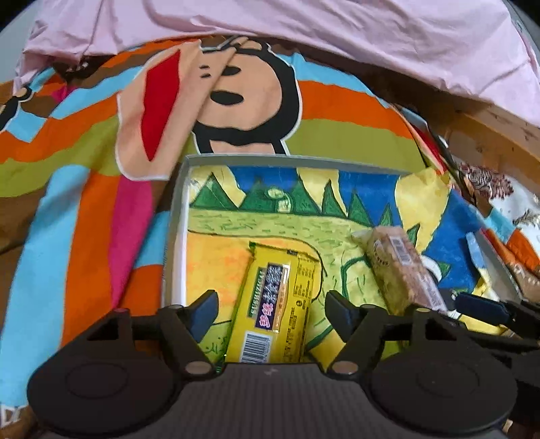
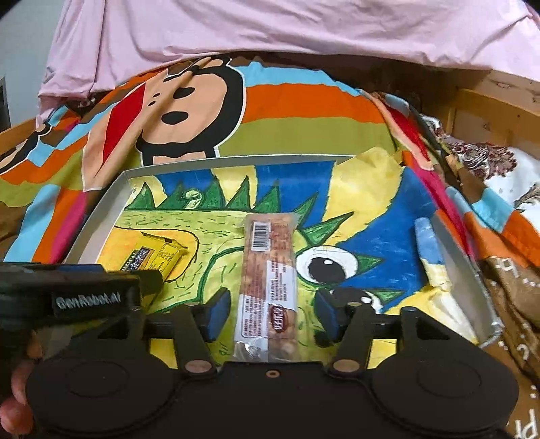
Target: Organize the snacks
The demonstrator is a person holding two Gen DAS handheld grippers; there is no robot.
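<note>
A shallow grey tray (image 1: pixel 179 216) with a cartoon dinosaur drawing on its floor lies on a striped bedsheet. A yellow snack packet (image 1: pixel 276 304) lies flat in its left part. My left gripper (image 1: pixel 271 309) is open, its fingers on either side of the packet. A clear-wrapped brown snack bar (image 2: pixel 266 280) lies lengthwise in the tray's middle, and it also shows in the left wrist view (image 1: pixel 401 270). My right gripper (image 2: pixel 270 312) is open, its fingers on either side of the bar. The yellow packet (image 2: pixel 158 260) shows partly behind the left gripper's body (image 2: pixel 81 293).
The tray's rim (image 2: pixel 472 270) is raised on all sides. A pink sheet (image 2: pixel 270 30) hangs over the far end of the bed. A wooden bed frame (image 2: pixel 489 108) stands at the right. A patterned brown cloth (image 2: pixel 506 304) lies beside the tray on the right.
</note>
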